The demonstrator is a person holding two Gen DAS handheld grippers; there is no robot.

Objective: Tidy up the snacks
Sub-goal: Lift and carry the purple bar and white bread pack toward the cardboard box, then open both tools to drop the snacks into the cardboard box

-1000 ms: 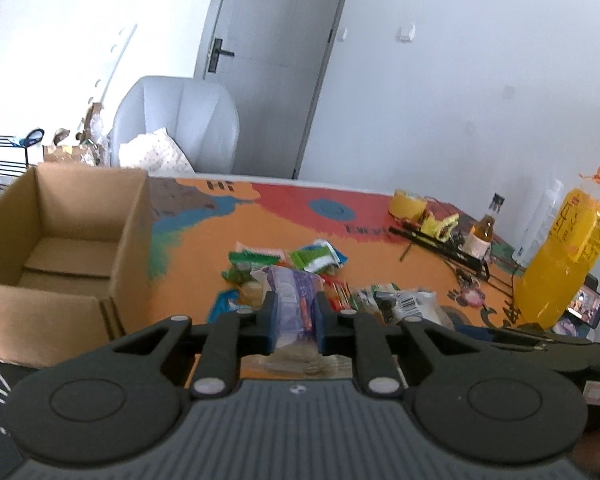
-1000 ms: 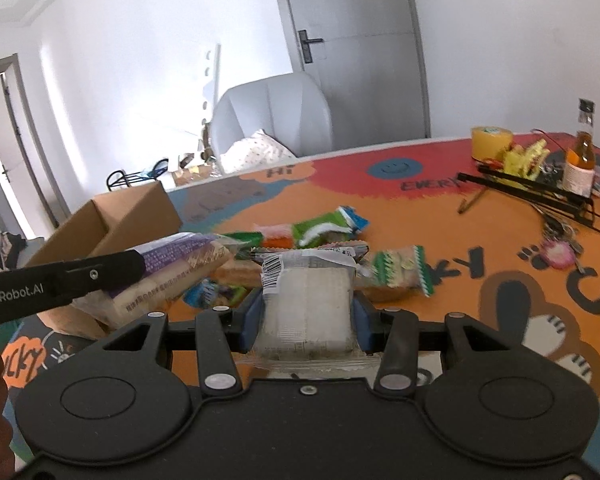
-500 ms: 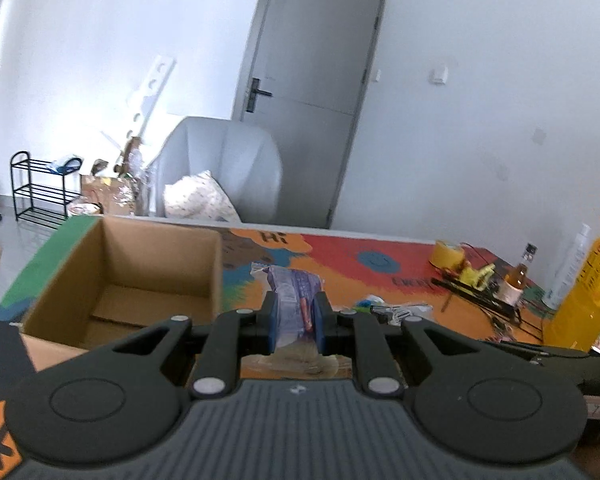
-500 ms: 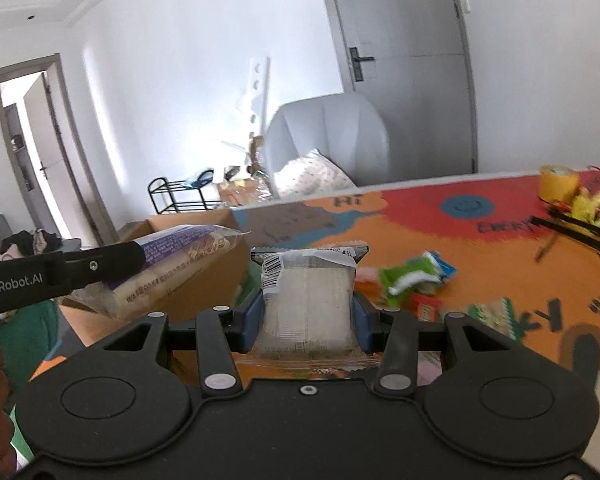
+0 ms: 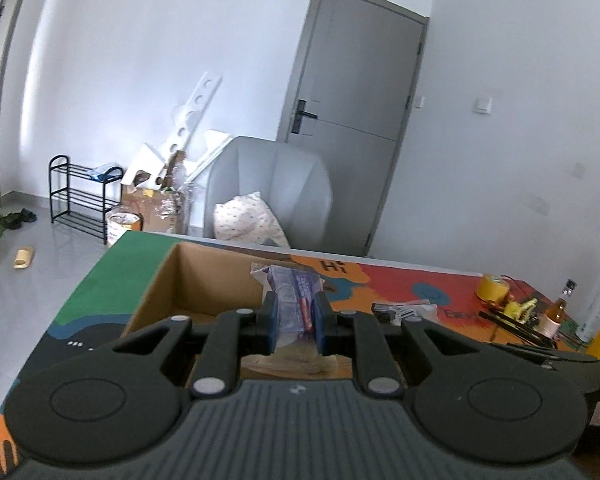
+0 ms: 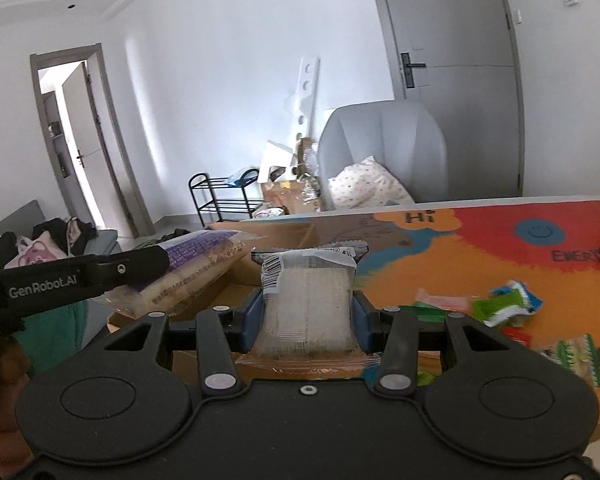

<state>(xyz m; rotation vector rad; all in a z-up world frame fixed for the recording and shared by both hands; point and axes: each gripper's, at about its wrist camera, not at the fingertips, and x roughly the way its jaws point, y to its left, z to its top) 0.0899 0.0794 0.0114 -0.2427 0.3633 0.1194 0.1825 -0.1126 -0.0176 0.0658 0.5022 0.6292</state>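
Purple snack pack (image 5: pixel 294 300) clamped in left gripper (image 5: pixel 294 314), over open cardboard box (image 5: pixel 204 280). Clear cracker pack (image 6: pixel 306 308) gripped by right gripper (image 6: pixel 306 316), just beside box. Loose snacks (image 6: pixel 504 306) remain on colourful table mat (image 6: pixel 480 248).

We are in a home living room: a grey armchair (image 5: pixel 276 188) with a patterned cushion (image 5: pixel 246 222), a black shoe rack (image 5: pixel 82 200) by slippers (image 5: pixel 22 257), a grey door (image 5: pixel 352 120), and clothes heaped on a sofa (image 6: pixel 40 240).
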